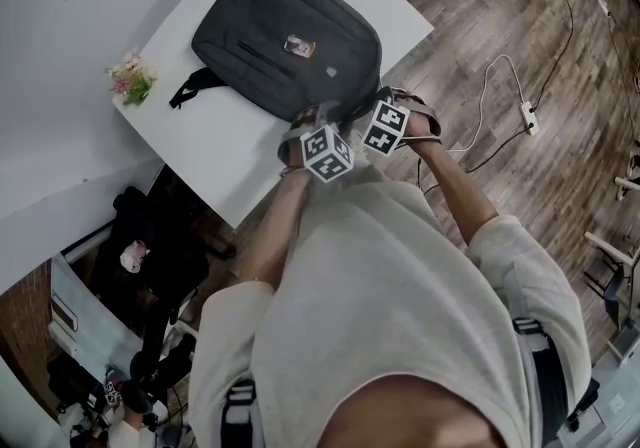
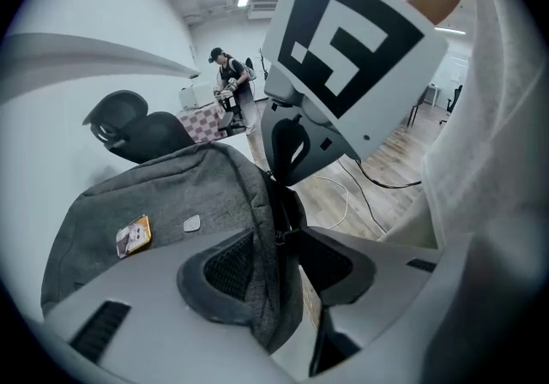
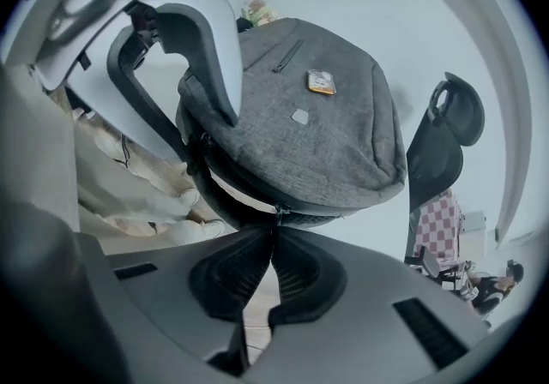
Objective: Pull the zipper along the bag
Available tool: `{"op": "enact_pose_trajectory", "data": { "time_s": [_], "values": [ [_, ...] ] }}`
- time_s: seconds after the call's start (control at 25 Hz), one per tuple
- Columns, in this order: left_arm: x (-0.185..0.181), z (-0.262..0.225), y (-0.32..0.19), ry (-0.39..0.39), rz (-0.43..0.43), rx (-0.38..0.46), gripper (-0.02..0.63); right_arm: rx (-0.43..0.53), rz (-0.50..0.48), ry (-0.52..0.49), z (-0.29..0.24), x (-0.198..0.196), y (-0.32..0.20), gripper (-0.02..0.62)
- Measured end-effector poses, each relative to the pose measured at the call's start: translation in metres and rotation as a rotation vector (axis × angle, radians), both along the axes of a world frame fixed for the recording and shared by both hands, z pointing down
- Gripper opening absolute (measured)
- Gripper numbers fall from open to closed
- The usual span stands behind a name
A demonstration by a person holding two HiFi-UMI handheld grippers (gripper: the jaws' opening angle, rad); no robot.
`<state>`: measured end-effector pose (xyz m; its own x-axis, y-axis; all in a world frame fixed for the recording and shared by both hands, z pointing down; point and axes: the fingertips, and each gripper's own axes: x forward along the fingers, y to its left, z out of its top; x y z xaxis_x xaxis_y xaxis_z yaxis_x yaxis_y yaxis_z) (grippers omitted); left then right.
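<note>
Jaws of our right gripper (image 3: 274, 237) were pressed together on the zipper pull (image 3: 277, 216); our left gripper (image 2: 279, 241) clamped the bag (image 1: 285, 36) fabric beside it, upper centre on the table (image 1: 200, 136). We judged a steady pull along the track, fabric taut, best.

In the head view, square-patterned marker cubes (image 1: 327, 153) hide the jaws of the left tool (image 1: 318, 124) and right tool (image 1: 362, 104) and the dark grey fabric bag's (image 1: 280, 31) near edge. Its small orange label (image 1: 298, 45) is unreadable.
</note>
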<state>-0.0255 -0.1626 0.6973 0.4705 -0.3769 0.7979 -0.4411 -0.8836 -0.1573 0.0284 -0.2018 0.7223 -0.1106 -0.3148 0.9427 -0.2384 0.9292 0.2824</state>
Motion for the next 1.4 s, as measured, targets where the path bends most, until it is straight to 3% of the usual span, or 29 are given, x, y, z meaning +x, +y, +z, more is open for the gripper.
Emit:
{"op": "enact_pose_trajectory", "data": {
  "time_s": [0.56,0.76,0.92,1.04,1.2,1.4],
  "values": [
    [0.001,-0.001,0.002,0.030,0.010,0.001,0.186,-0.078,0.085,-0.096,-0.001,-0.033,0.031,0.021],
    [0.003,-0.003,0.004,0.028,0.023,0.018,0.186,-0.084,0.116,-0.188,-0.004,-0.029,0.031,0.020],
    [0.000,-0.011,0.006,0.044,0.013,0.054,0.176,-0.096,0.224,-0.299,-0.008,-0.027,0.032,0.030],
    [-0.008,-0.023,0.000,0.114,-0.072,0.049,0.172,-0.134,0.343,-0.417,-0.019,-0.022,0.028,0.077],
    [-0.029,-0.046,-0.015,0.293,-0.273,0.015,0.167,-0.140,0.502,-0.609,-0.044,-0.016,0.015,0.095],
    [-0.064,-0.082,-0.040,0.481,-0.500,0.040,0.152,-0.020,0.569,-0.768,-0.087,-0.012,-0.012,0.089]
  ]
}}
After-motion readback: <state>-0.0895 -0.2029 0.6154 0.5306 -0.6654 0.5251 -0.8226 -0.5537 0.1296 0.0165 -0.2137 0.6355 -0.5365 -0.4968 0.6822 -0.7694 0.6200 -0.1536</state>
